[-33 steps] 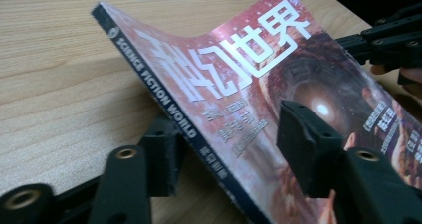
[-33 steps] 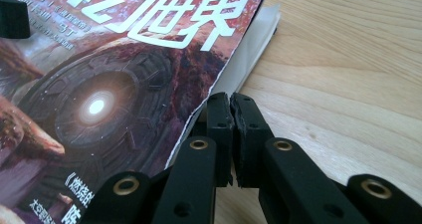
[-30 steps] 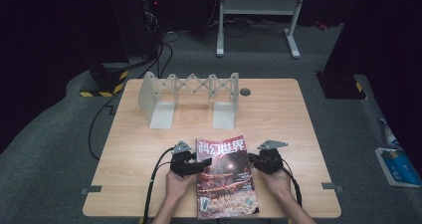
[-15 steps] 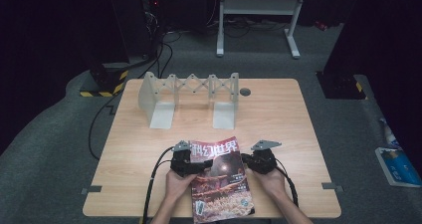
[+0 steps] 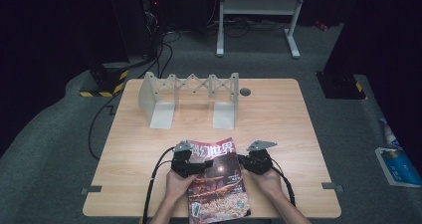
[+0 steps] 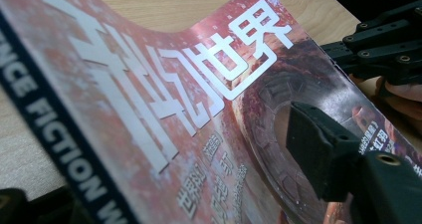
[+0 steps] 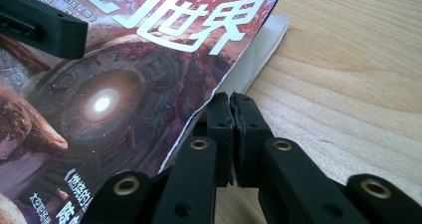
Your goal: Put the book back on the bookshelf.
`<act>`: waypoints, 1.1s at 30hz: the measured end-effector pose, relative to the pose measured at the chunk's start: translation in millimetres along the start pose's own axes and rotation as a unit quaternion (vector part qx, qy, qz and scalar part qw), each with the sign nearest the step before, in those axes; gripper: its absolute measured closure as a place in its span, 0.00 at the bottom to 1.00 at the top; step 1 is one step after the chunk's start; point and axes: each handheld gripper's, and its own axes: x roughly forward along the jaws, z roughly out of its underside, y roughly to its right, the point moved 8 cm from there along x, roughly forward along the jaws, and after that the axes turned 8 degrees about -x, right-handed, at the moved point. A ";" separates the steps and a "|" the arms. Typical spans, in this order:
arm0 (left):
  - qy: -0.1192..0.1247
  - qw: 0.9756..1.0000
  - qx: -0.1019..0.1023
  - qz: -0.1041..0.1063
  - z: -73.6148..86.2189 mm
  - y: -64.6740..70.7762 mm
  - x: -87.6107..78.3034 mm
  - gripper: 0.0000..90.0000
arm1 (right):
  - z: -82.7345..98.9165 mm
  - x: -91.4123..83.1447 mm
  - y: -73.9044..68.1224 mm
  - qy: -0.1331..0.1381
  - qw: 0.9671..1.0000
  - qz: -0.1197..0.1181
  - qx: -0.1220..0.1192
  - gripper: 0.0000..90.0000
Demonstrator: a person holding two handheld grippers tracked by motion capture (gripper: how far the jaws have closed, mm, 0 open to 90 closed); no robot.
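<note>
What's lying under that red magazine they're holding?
Under the magazine is the wooden table. In the right gripper view its white inner pages show beneath the lifted cover edge. The table surface directly below it is covered, so anything there cannot be seen.

Two hand-held black grippers, each carried by a person's bare-armed hand.

The left gripper [image 5: 199,165] and right gripper [image 5: 245,160] are built of matte black, blocky linked bars, joined by brass-coloured ringed pivots and small dark screws. Each jaw ends in a squared black pad with a slightly rough face. A grey three-cornered plate sits on top of each body, and a black cable trails from each back toward the person. No sleeves cover the forearms.
</note>
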 end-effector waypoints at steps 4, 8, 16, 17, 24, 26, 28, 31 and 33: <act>-0.008 1.000 -0.018 -0.006 -0.4 -2.4 -1.3 0.54 | 0.2 -0.8 -0.3 -0.002 1.000 0.001 -0.001 0.93; -0.013 0.999 -0.033 -0.020 -0.9 -4.1 -1.4 0.67 | 0.8 -2.1 0.3 -0.004 1.000 0.002 0.001 0.90; -0.021 0.999 -0.040 -0.023 -4.3 -0.1 -5.1 0.81 | 1.8 -3.9 -0.3 -0.005 1.000 0.002 -0.001 0.85; -0.021 0.999 -0.039 -0.020 -5.7 1.8 -5.9 0.82 | 2.1 -4.1 -0.4 -0.005 1.000 0.003 -0.001 0.85; -0.019 0.999 -0.034 0.008 -13.6 10.6 -12.1 0.88 | 5.8 -9.3 3.9 0.002 1.000 0.014 0.005 0.76; -0.018 0.999 -0.036 0.013 -14.3 12.0 -14.0 0.89 | 8.1 -14.2 9.1 0.004 1.000 0.025 0.008 0.72; -0.018 0.999 -0.034 0.017 -14.5 12.3 -15.7 0.89 | 8.4 -20.9 15.3 0.014 0.999 0.031 0.015 0.70; -0.015 0.999 -0.035 0.021 -15.6 14.4 -18.2 0.89 | 10.4 -30.8 25.4 0.022 0.998 0.047 0.028 0.65; -0.011 0.999 -0.036 0.023 -16.5 16.5 -20.3 0.90 | 14.6 -35.4 30.6 0.020 0.998 0.056 0.037 0.63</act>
